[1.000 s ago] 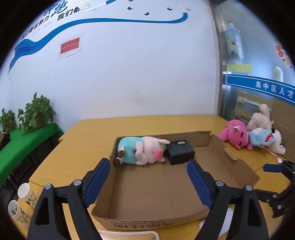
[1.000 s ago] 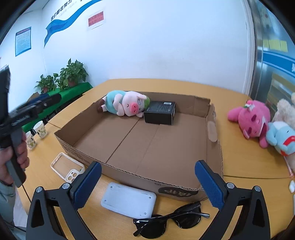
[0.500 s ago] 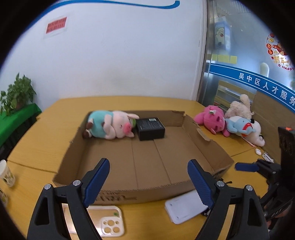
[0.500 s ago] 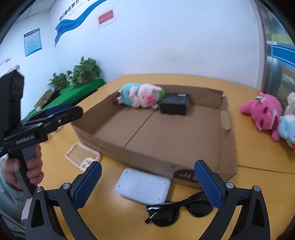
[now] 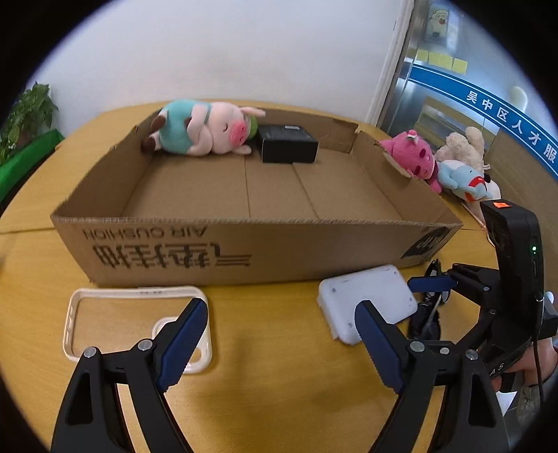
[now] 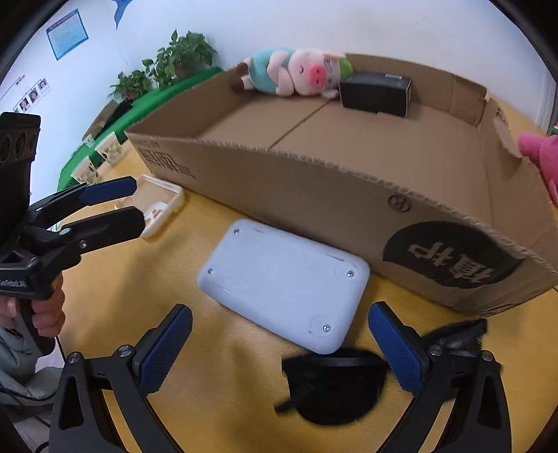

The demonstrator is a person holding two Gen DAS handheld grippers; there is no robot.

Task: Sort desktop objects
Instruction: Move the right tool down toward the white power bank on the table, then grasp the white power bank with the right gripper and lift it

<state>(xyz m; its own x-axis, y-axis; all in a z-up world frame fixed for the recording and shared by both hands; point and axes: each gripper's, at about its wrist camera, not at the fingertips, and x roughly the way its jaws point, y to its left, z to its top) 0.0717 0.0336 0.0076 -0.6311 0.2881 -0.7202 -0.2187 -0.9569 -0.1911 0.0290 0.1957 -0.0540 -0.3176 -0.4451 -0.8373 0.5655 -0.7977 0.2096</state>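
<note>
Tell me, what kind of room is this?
Probably an office or public service centre: a big wooden meeting table, a blue Chinese-lettered sign band on a glass partition, notices on the wall and potted plants.

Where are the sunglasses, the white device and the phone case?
sunglasses (image 6: 334,390), right wrist view, on the dark lens.
white device (image 6: 284,284), right wrist view, on the middle of its flat back.
phone case (image 5: 75,319), left wrist view, on its left rim.

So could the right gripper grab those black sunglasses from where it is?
Probably yes: the right gripper is open, the sunglasses lie on the table right at its fingertips, nothing covers them, and the white device sits just beyond.
</note>
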